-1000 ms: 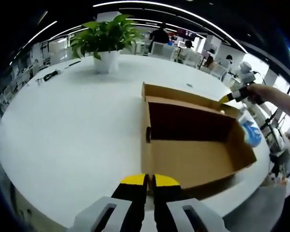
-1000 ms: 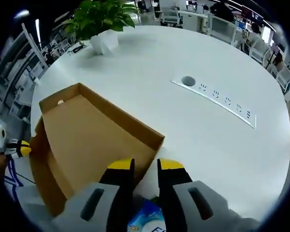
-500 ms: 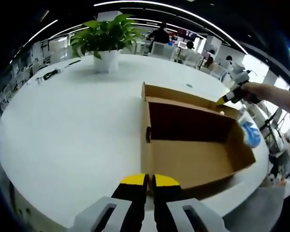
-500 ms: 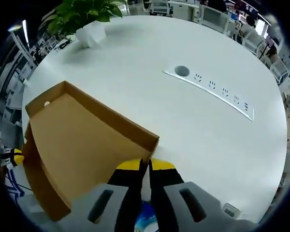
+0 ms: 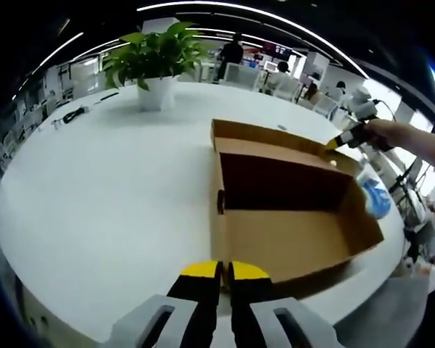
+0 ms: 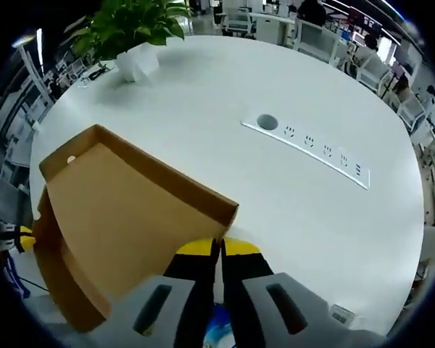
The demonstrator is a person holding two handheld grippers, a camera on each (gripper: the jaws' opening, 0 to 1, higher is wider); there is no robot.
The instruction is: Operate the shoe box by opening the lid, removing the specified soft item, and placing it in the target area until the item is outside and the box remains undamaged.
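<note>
White round table is filling both views, potted plant upper left. Open shoe box is sitting centre-right in left gripper view. Right gripper is clenching the blue-white soft item at bottom centre, just outside the box. Left gripper is clenched, empty. Lift w/o snagging cardboard — carry straight to target.

the right tongs have closed from open onto the blue-and-white soft item
</note>
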